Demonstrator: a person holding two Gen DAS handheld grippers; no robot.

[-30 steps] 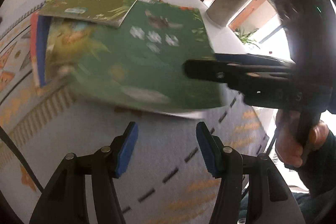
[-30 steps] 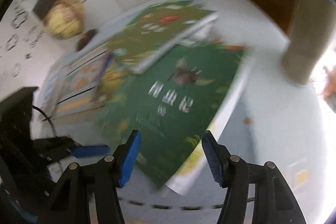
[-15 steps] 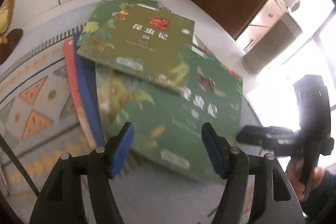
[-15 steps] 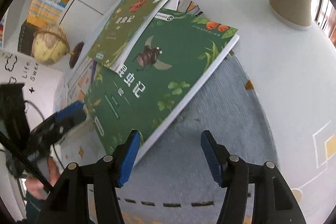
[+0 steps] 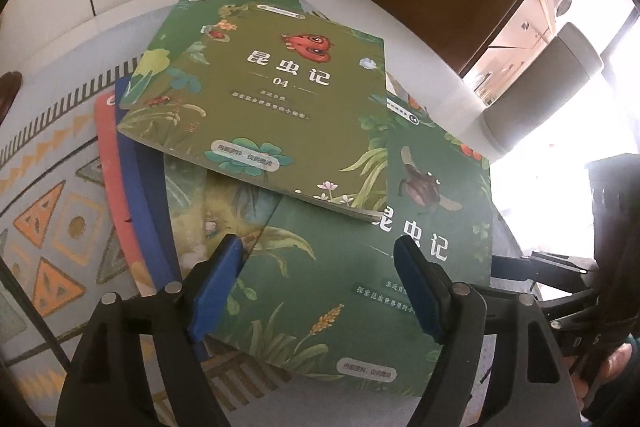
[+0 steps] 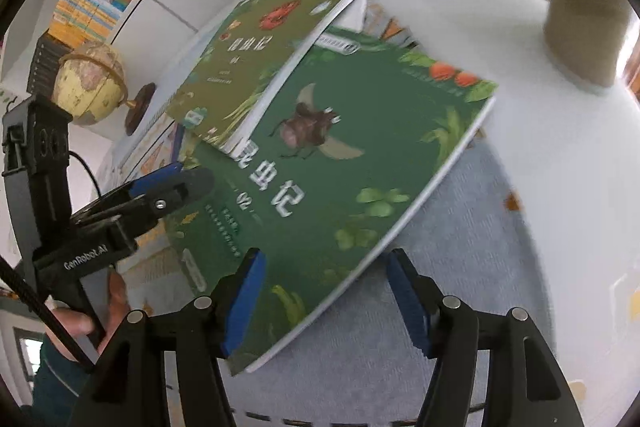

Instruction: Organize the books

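My left tongs (image 5: 316, 283) just spread wider, pinching nothing. My right tongs (image 6: 324, 291) are spread too, nearer the big dark green beetle book (image 6: 340, 163), whose long corner points between them.

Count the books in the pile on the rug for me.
At least 5: olive book 04 on top, dark green beetle book nearest, yellowish illustrated one underneath, blue and red edges at left. More may hide beneath.
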